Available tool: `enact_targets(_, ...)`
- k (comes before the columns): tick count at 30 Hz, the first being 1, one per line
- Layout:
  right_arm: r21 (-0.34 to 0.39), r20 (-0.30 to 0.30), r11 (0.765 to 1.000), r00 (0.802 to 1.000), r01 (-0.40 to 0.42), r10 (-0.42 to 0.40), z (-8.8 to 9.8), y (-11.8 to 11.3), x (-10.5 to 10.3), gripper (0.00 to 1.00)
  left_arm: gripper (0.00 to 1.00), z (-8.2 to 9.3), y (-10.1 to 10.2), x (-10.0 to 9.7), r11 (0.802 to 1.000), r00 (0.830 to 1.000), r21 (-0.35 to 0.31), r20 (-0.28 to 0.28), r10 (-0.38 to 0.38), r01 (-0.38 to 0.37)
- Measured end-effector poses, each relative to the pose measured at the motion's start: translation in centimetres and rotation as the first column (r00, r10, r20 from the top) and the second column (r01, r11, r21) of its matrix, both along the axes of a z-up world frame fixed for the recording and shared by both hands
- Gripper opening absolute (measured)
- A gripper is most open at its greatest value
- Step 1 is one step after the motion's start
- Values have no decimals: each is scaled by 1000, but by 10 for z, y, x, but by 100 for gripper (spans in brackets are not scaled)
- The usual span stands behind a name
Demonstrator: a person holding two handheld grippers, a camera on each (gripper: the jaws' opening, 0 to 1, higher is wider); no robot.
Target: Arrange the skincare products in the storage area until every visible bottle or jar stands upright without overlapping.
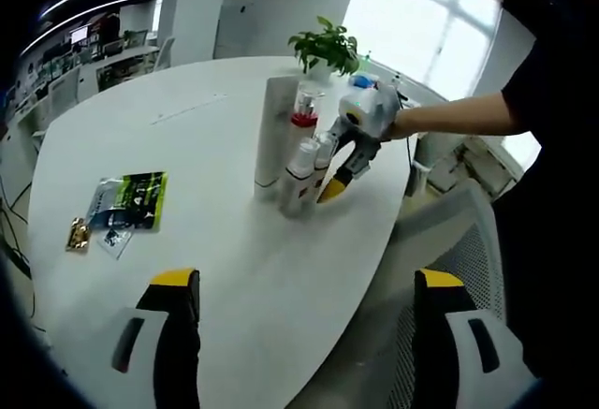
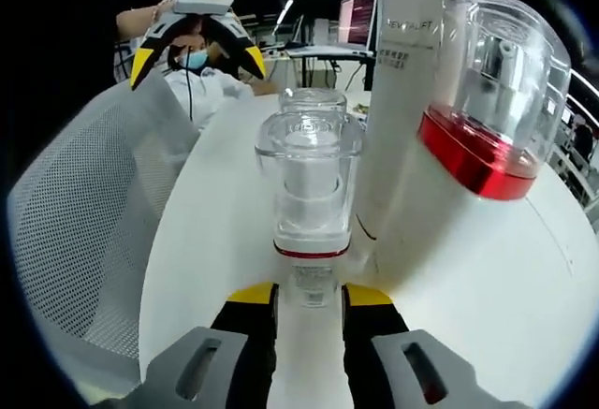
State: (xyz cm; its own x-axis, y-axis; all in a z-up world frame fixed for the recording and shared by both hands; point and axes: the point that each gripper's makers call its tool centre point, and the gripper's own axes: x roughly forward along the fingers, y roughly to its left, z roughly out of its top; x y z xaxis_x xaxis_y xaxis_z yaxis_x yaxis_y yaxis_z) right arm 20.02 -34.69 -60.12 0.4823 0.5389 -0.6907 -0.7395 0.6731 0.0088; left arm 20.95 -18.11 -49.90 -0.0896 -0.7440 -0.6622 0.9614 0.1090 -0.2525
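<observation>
Right tool (image 2: 307, 301) clamped on a small clear-capped bottle (image 2: 310, 203), jaws pinching its white body low down, presumably to keep it vertical while it is set upright on the white bench (image 2: 487, 278) just beside the tall white tube (image 2: 407, 100) and the red-collared pump bottle (image 2: 487, 100). In the left gripper view the whole cluster (image 1: 295, 152) stands upright mid-bench, packed close. Left tool (image 1: 304, 311) hangs back well apart with jaws spread and nothing between them, likely to leave the right one room; flat sachets (image 1: 126, 203) lie off to one side.
</observation>
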Motion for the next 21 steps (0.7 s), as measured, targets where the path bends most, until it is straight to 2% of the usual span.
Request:
enact_targets(6, 7, -32, 999, 999, 44, -44, 1, -8, -10, 21, 90, 4, -1, 1, 1000, 1000, -8, 12, -1, 1)
enact_targets(11, 18, -47, 996, 995, 86, -85, 8, -6, -22, 24, 90, 5, -1, 2, 1000, 1000, -11, 15, 10, -10)
enact_targets(14, 34, -60, 992, 991, 123, -121, 10, -8, -28, 33, 91, 6, 2, 4, 1000, 999, -15, 17, 28, -28)
enact_targets(17, 82, -52, 979, 982, 185, -181, 16, -7, -32, 39, 95, 8, 5, 4, 999, 999, -17, 26, 42, -42)
enact_targets(21, 78, -46, 970, 973, 230, -226, 15, -11, -39, 54, 96, 10, 12, 5, 997, 997, -22, 32, 68, -68)
